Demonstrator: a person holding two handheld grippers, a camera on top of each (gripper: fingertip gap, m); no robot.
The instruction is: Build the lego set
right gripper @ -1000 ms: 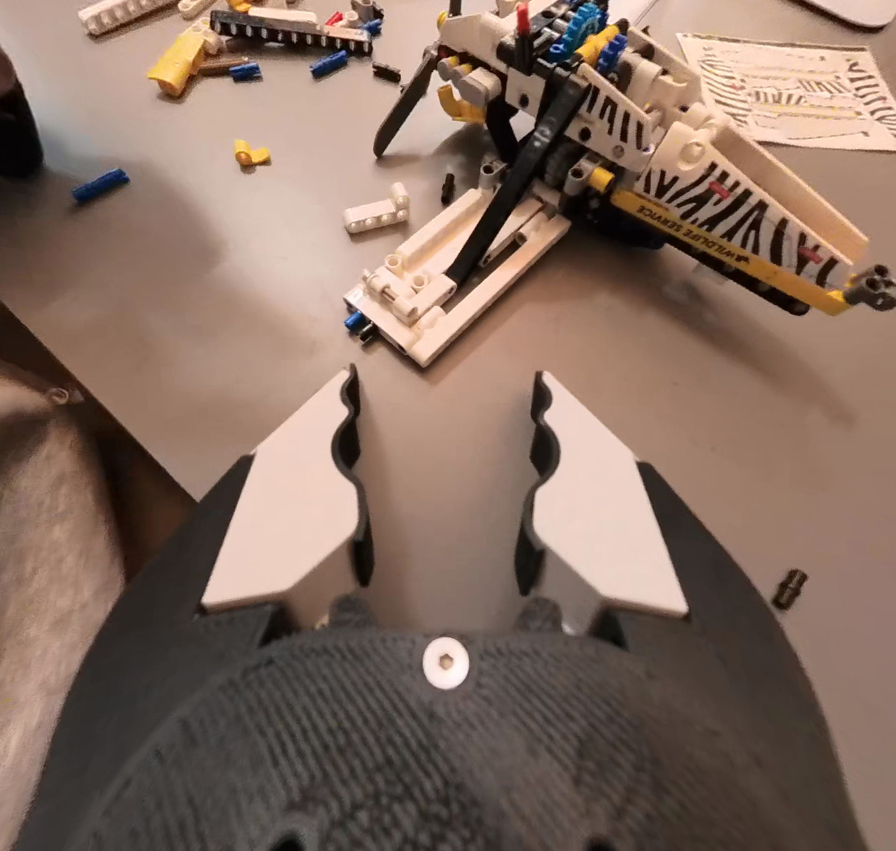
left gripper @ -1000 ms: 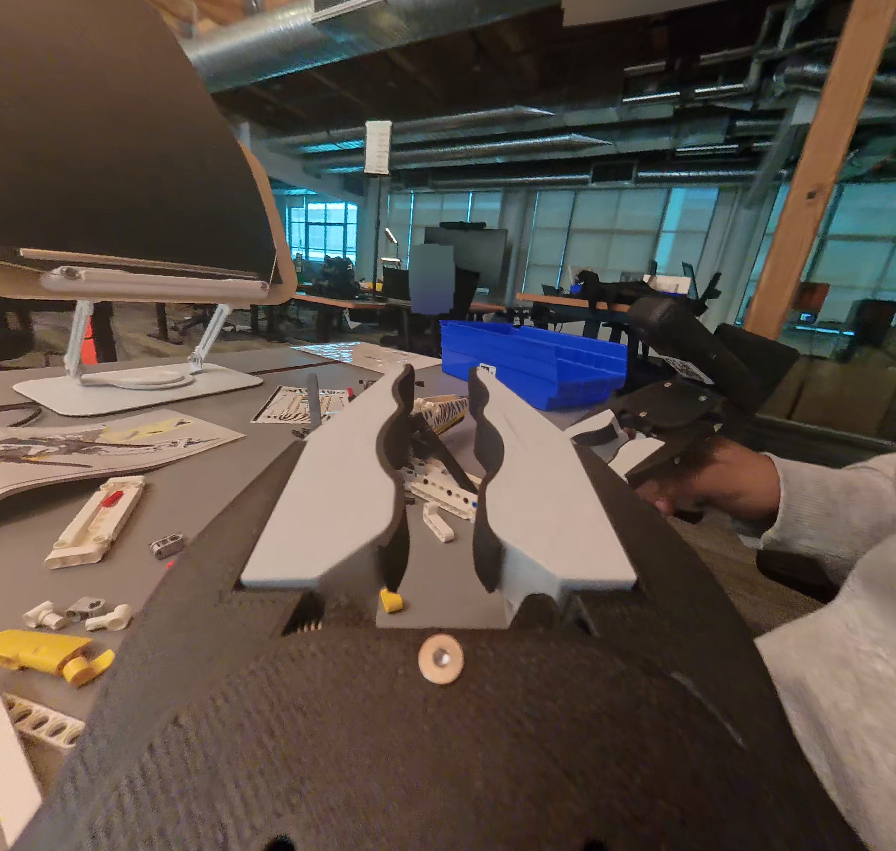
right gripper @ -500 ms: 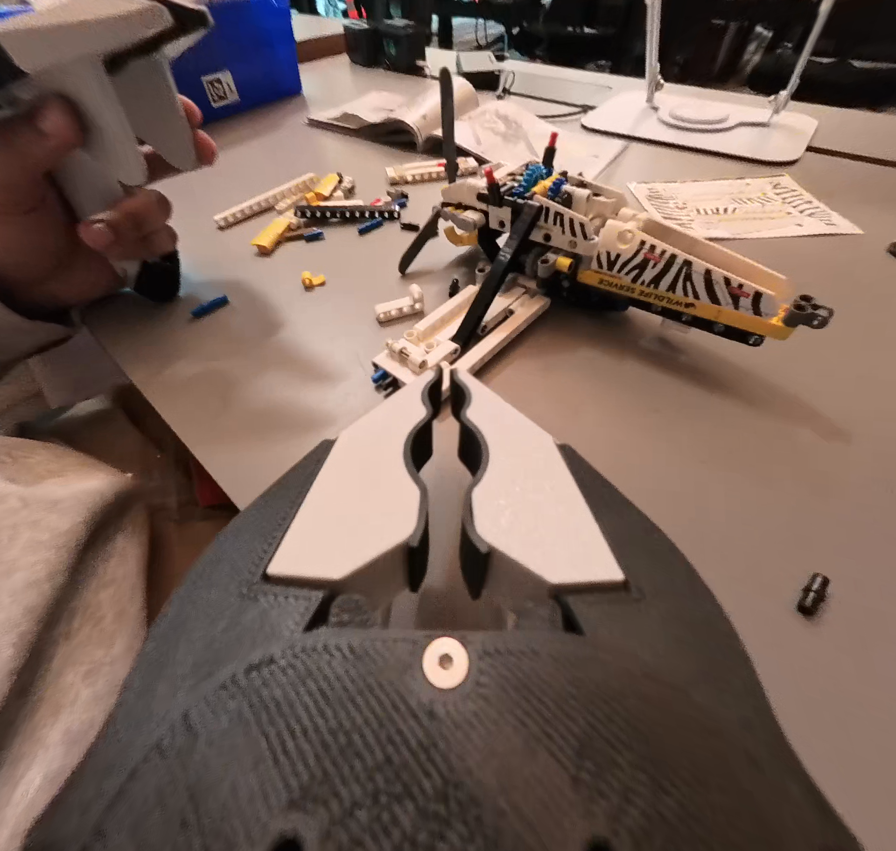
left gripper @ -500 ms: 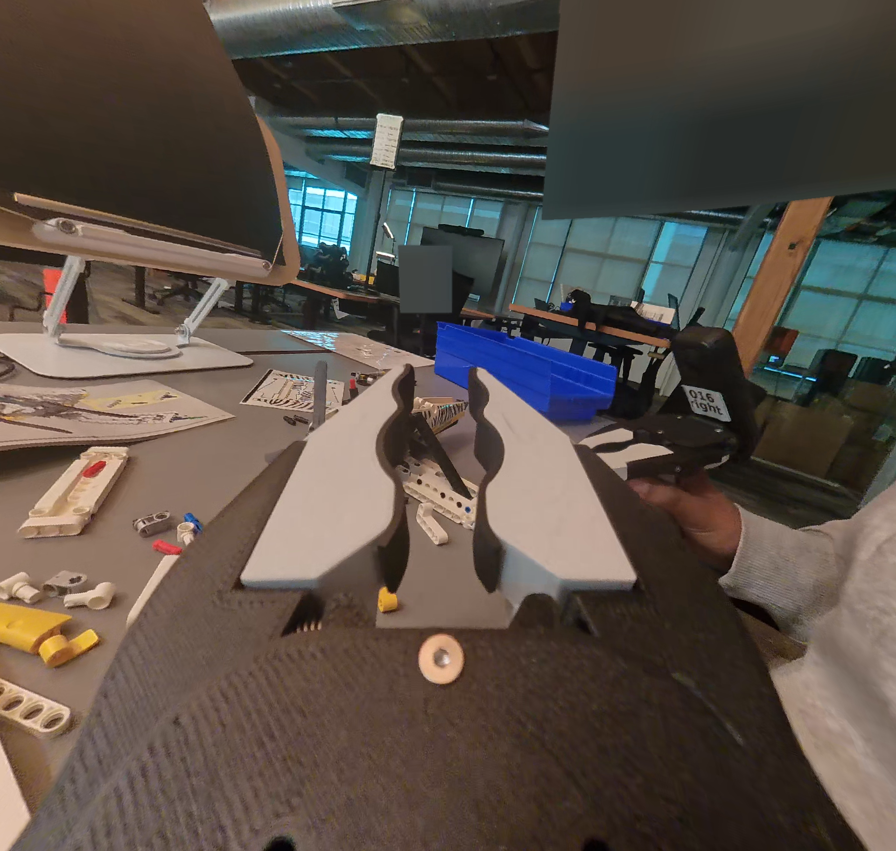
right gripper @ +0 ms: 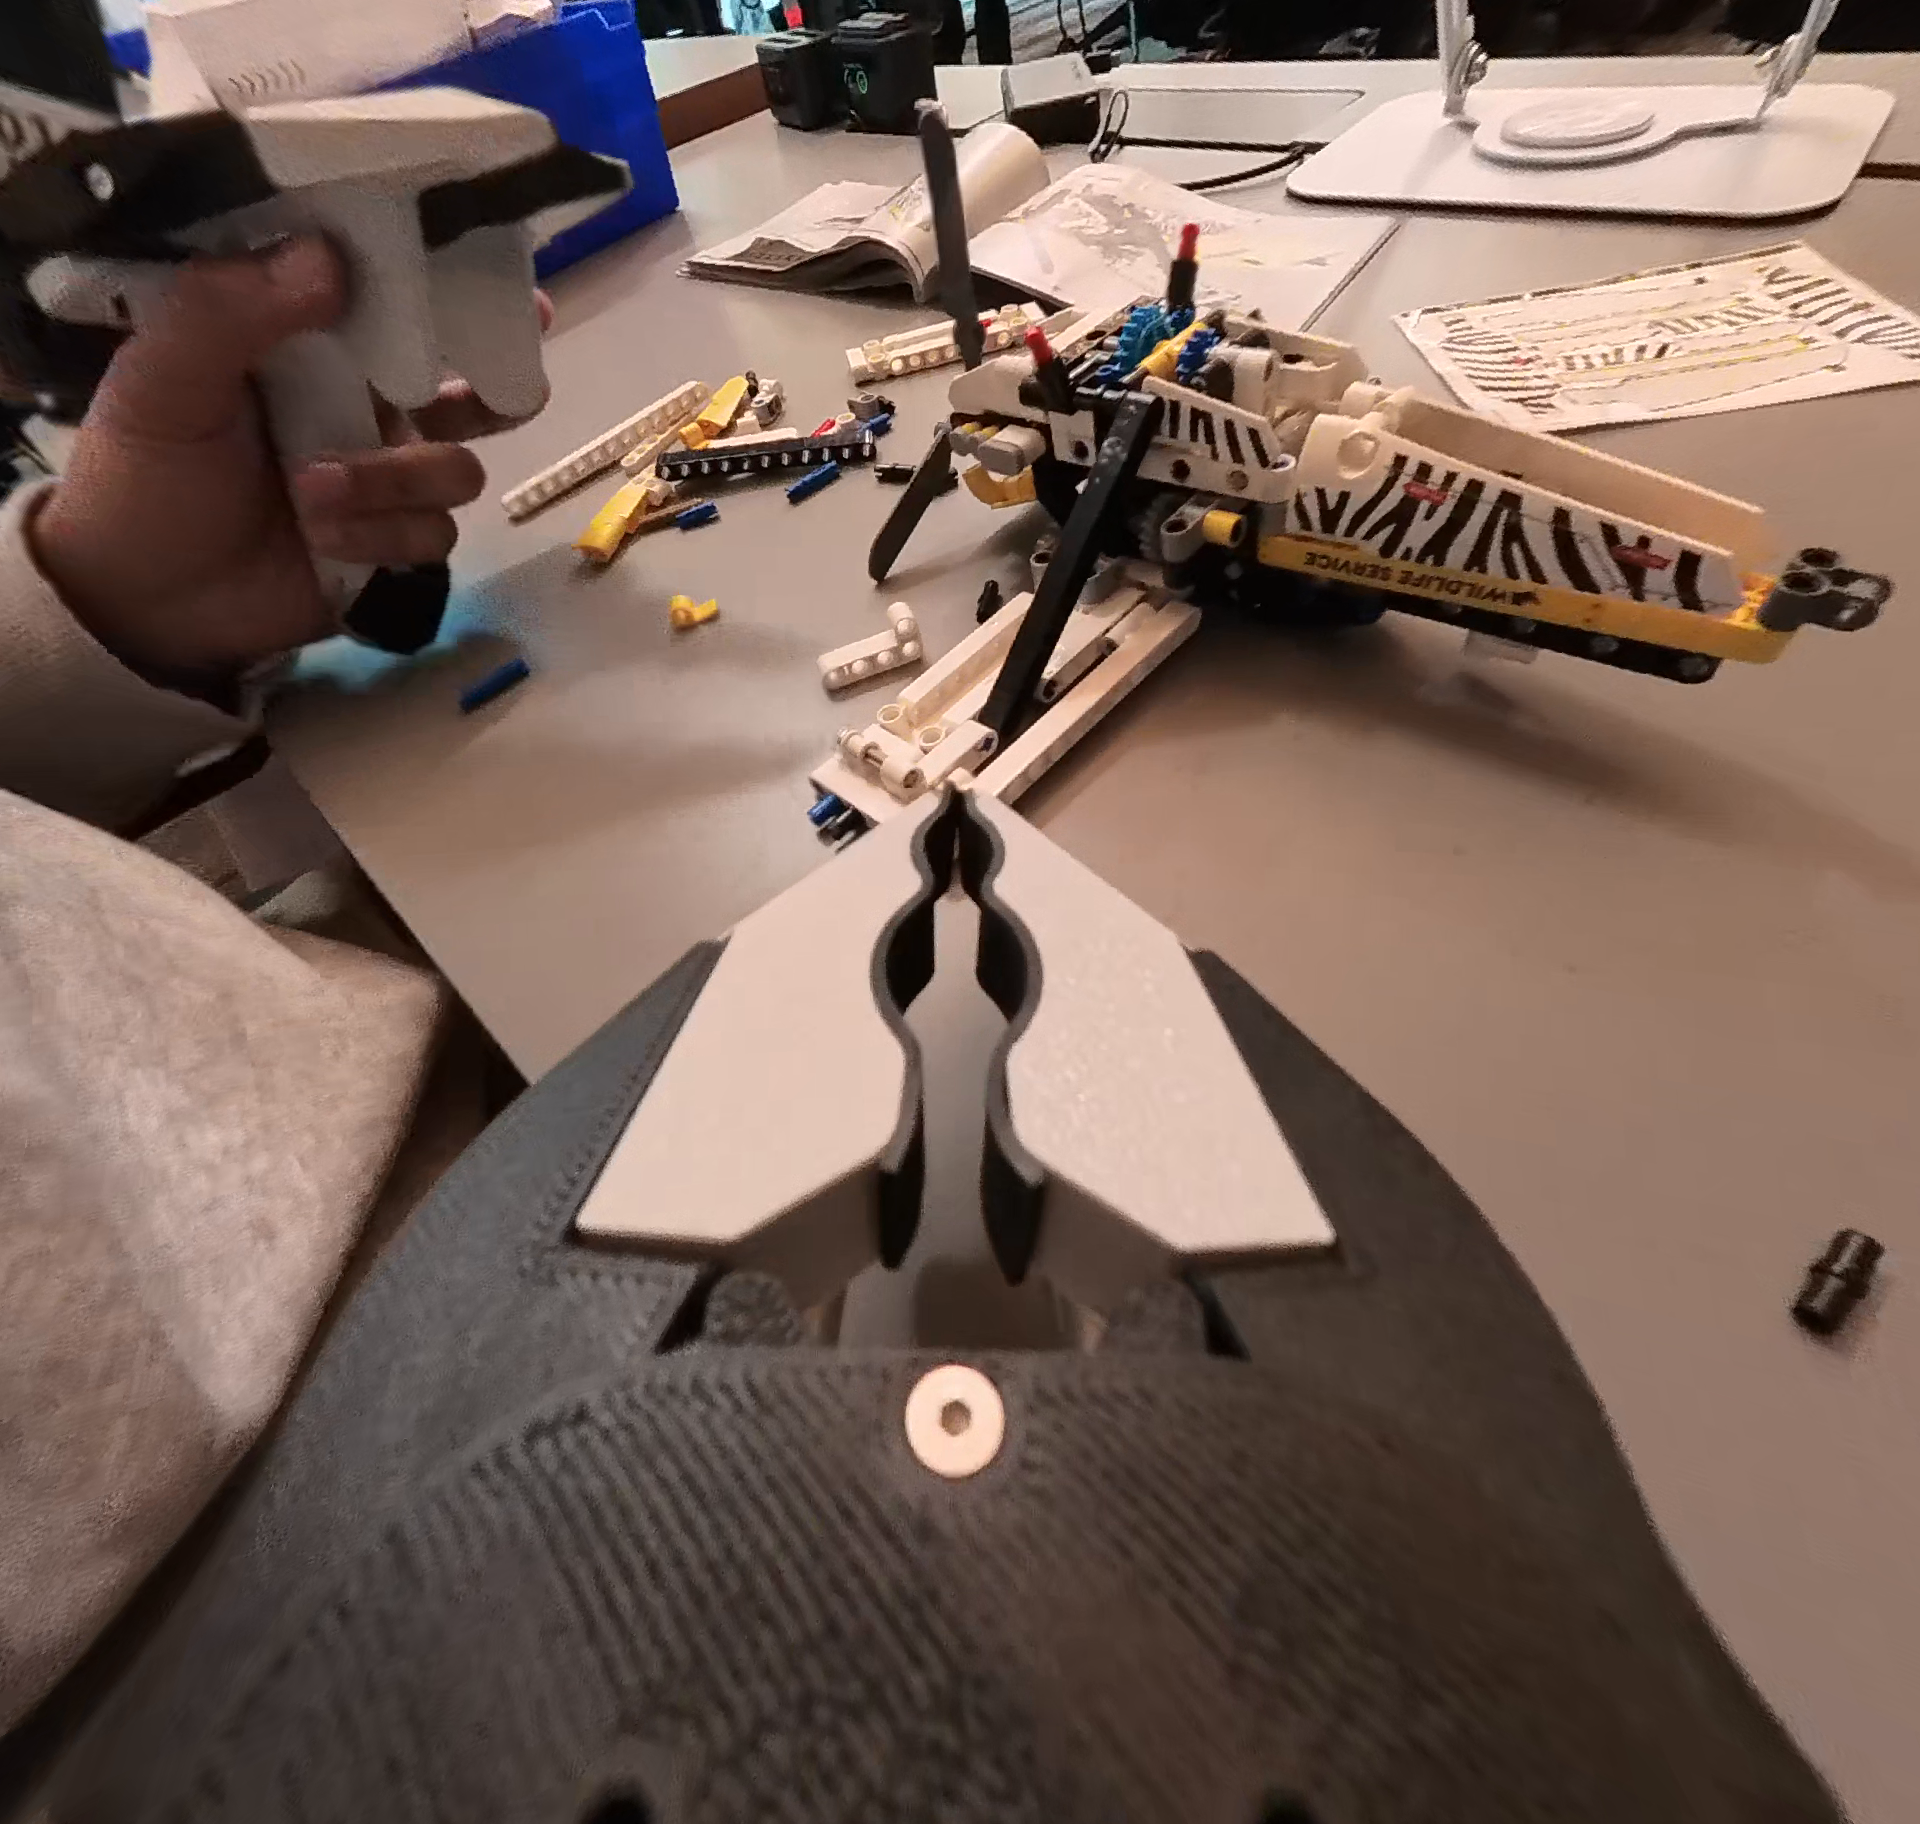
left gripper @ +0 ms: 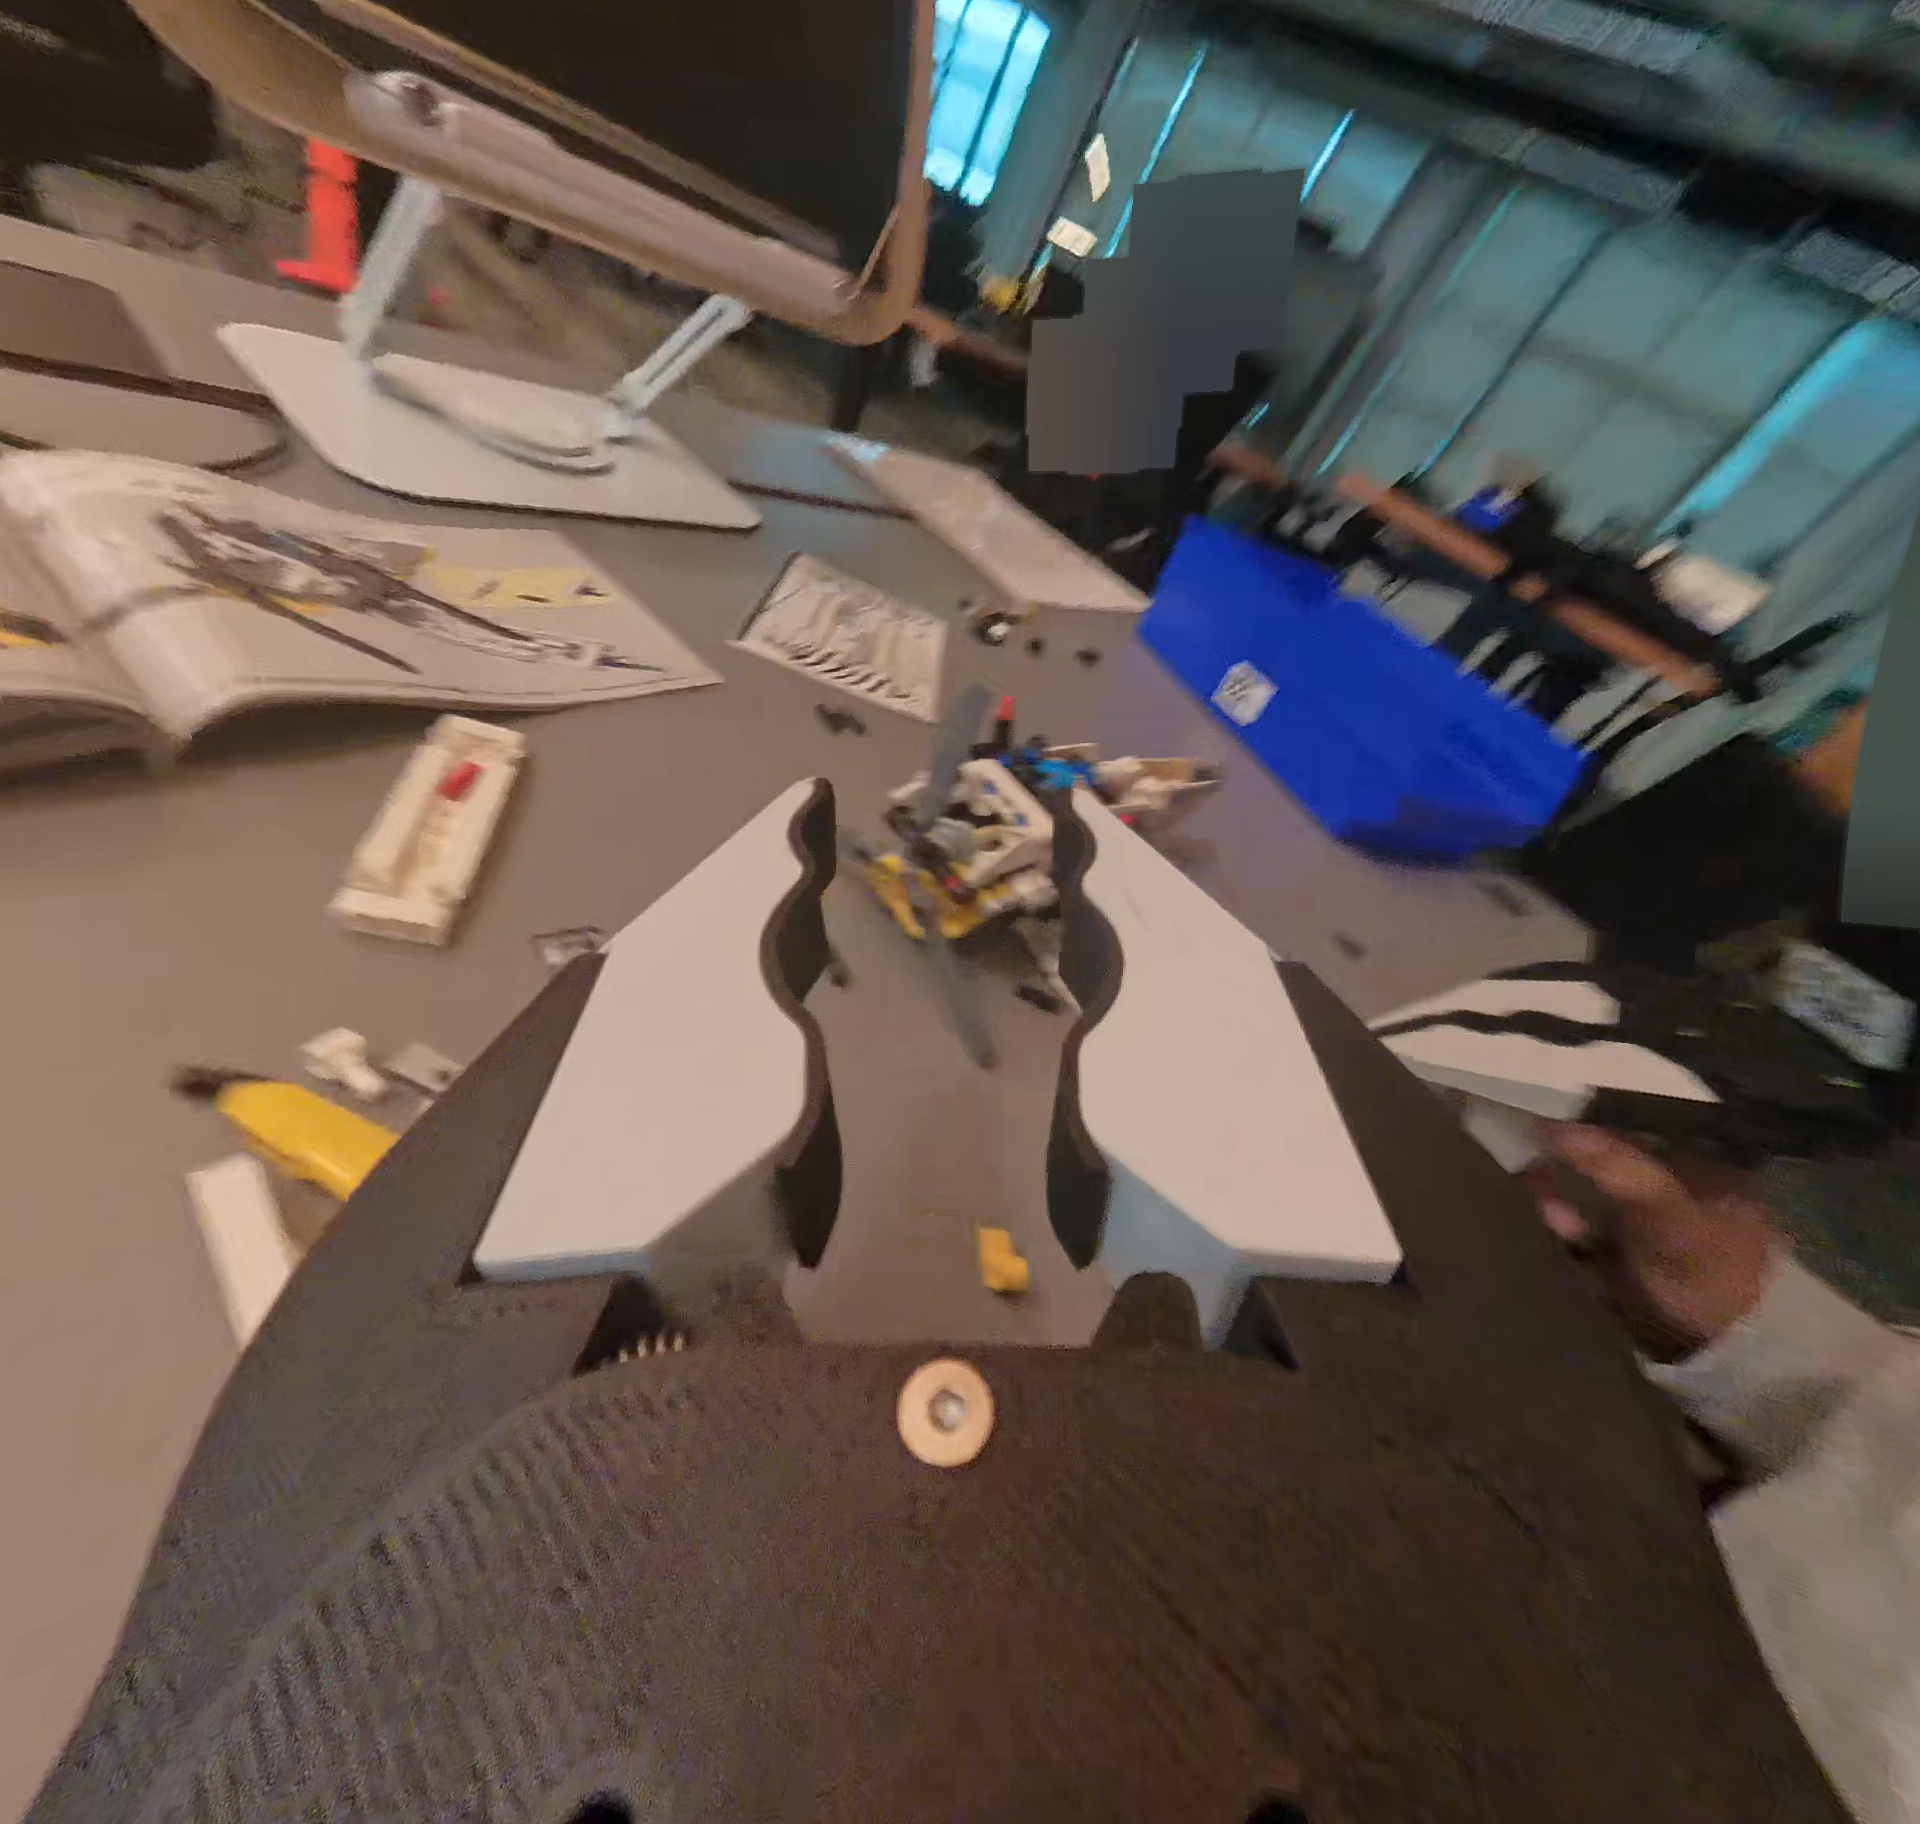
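The zebra-striped lego helicopter model [right gripper: 1299, 465] lies on the grey table [right gripper: 1351, 943]; it shows blurred in the left wrist view [left gripper: 977, 829]. My right gripper [right gripper: 956, 806] is shut with nothing between its pads, just in front of the white end of the model's flat skid [right gripper: 935, 735]. My left gripper [left gripper: 940, 808] is open and empty, in the air and pointing at the model from its nose side. It also shows in the right wrist view [right gripper: 582, 176], held by a hand above the table's left part.
Loose pieces lie left of the model: white and black beams [right gripper: 727, 434], a yellow connector [right gripper: 691, 613], a white L-piece [right gripper: 873, 647], a blue pin [right gripper: 496, 683]. A black pin [right gripper: 1834, 1291] lies at the right. Behind are a booklet [left gripper: 260, 600], a sticker sheet [right gripper: 1662, 330], a blue bin [left gripper: 1351, 704] and a stand [right gripper: 1558, 143]. The tips of one gripper are about 20 cm away from the tips of the other. Between my left fingertips and the yellow connector [right gripper: 691, 613] there is roughly 12 cm. The left camera catches it too, in the left wrist view [left gripper: 996, 1261].
My right gripper's pads came together on air and stay shut while it tilted up from looking down at the table. My left gripper's jaws opened wider and it tipped down towards the model.
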